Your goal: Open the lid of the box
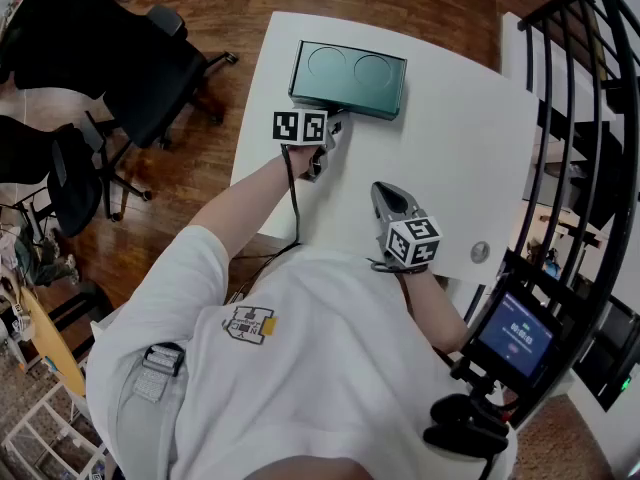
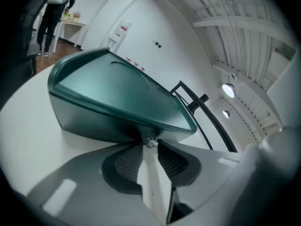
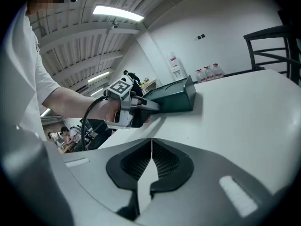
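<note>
A dark green box (image 1: 348, 78) with two round recesses in its lid stands at the far side of the white table (image 1: 460, 148). My left gripper (image 1: 337, 123) is at the middle of the box's near edge. In the left gripper view the box (image 2: 117, 93) fills the frame, its lid overhanging, and the gripper (image 2: 150, 144) is pinched on a small metal latch (image 2: 151, 142) under the lid's rim. My right gripper (image 1: 382, 188) rests shut and empty on the table nearer me, its tips (image 3: 151, 142) pointing towards the box (image 3: 174, 100) and the left gripper (image 3: 153, 106).
Black office chairs (image 1: 130, 68) stand on the wooden floor to the left. A black railing (image 1: 580, 118) runs along the table's right side. A small round disc (image 1: 480, 252) lies near the table's front right edge. A screen device (image 1: 515, 333) hangs below it.
</note>
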{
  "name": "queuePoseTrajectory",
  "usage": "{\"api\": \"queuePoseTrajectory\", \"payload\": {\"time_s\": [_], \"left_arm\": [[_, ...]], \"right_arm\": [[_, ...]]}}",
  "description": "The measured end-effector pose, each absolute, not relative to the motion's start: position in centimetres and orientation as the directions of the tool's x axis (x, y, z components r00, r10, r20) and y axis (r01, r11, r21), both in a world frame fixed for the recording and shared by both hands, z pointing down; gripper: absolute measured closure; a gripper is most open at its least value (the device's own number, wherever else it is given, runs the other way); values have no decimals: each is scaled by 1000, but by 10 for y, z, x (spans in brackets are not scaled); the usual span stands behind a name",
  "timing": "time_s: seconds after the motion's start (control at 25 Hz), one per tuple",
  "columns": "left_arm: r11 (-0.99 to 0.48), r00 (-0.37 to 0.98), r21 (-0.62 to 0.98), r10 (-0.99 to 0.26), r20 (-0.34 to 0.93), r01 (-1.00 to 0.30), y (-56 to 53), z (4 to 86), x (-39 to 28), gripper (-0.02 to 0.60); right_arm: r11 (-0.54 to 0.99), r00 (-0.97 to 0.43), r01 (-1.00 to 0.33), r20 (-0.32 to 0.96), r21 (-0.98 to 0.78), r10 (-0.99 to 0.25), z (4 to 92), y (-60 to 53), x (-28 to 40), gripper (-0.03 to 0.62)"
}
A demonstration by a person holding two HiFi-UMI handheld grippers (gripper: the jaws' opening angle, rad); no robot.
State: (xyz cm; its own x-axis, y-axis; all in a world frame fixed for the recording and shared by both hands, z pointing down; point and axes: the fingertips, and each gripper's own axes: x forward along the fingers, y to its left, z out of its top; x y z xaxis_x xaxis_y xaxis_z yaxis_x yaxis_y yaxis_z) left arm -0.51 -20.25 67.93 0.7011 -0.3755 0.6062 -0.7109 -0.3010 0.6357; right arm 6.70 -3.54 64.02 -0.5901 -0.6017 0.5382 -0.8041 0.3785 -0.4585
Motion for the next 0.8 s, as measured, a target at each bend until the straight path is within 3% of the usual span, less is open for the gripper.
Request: {"api": "queuePoseTrajectory", "payload": {"time_s": [0.8], "left_arm": [[-302, 709, 641, -317, 630, -705, -173, 689, -8, 517]], "right_arm": [[366, -556, -829, 553, -423, -620, 644, -54, 85, 589]]}}
